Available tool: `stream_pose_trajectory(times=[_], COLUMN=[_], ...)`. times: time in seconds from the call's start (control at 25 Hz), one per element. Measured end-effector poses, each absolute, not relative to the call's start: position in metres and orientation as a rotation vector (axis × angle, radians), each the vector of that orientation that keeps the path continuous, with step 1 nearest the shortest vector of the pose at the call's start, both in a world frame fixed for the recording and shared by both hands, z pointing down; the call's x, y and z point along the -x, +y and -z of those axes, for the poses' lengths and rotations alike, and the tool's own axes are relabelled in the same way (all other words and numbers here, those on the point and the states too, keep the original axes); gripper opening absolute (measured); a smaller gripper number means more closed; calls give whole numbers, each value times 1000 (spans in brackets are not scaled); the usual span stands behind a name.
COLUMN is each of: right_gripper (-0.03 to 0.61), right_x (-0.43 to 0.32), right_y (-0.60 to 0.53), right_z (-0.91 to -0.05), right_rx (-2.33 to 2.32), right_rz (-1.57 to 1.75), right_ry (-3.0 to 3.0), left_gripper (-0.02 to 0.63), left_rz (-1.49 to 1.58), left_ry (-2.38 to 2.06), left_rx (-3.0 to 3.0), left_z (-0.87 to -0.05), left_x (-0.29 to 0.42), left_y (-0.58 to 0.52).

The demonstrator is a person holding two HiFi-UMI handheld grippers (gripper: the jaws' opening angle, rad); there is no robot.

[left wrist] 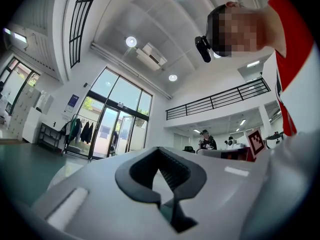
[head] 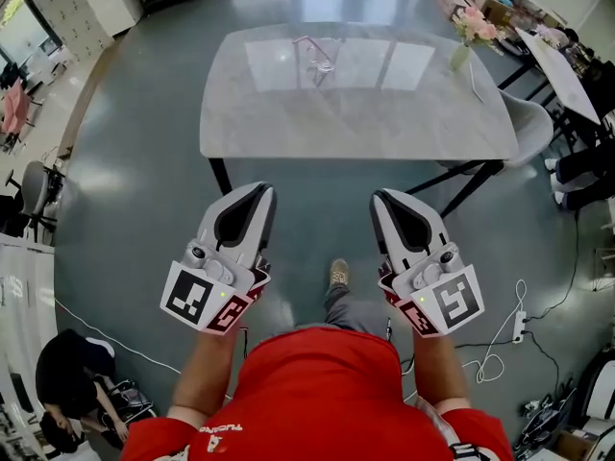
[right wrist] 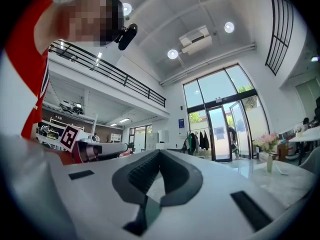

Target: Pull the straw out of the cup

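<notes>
A clear cup [head: 324, 61] with a pink straw [head: 309, 42] leaning out of it stands on the far half of the pale marble table [head: 356, 118]. Both grippers are held side by side, well short of the table's near edge, over the floor. My left gripper [head: 258, 193] is shut with nothing in it, its jaws meeting at the tip [left wrist: 160, 151]. My right gripper [head: 383, 201] looks the same, shut and empty [right wrist: 159, 154]. Neither gripper view shows the cup.
A vase of pink flowers [head: 468, 31] stands at the table's far right corner and shows in the right gripper view [right wrist: 269, 151]. A grey chair [head: 531, 128] sits at the table's right. Cables and a power strip [head: 519, 327] lie on the floor at the right.
</notes>
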State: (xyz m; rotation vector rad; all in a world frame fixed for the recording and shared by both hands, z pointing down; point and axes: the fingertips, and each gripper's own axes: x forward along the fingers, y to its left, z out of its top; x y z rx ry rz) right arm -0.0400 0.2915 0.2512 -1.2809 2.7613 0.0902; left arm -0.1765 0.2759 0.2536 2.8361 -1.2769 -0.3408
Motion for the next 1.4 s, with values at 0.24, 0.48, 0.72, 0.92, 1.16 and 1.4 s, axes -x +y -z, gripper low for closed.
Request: stream_pose_trajectory(times=[0.24,0.48,0.72,0.92,1.16,1.4], right_gripper=[1,0,0,0,0,1], right_x=[5,-27,-58,-62,-66,-64], right_y=[228,167,115,86,65,44], right_z=[-263,-261,-264,-261,-265,-268], right_rx=[1270,1236,1207,1181,1169,1184], right_rz=[-91,-75,-65,-60,-36,-32], right_ry=[2793,2793,2819,2842,2855,2864], left_gripper=[5,5,5,5,5,5], left_rz=[307,279,271,247,220,211], left_ry=[-1341,-1405,-1454,-1489,-1523,-1532], left_rx=[-2805,-2777,-2742,-2719,-2697,-2681], left_z=[-260,-262,-266,-268,-275,-284], left_x=[146,123,97,93,89,89], left_y=[214,154,103,70,39,8])
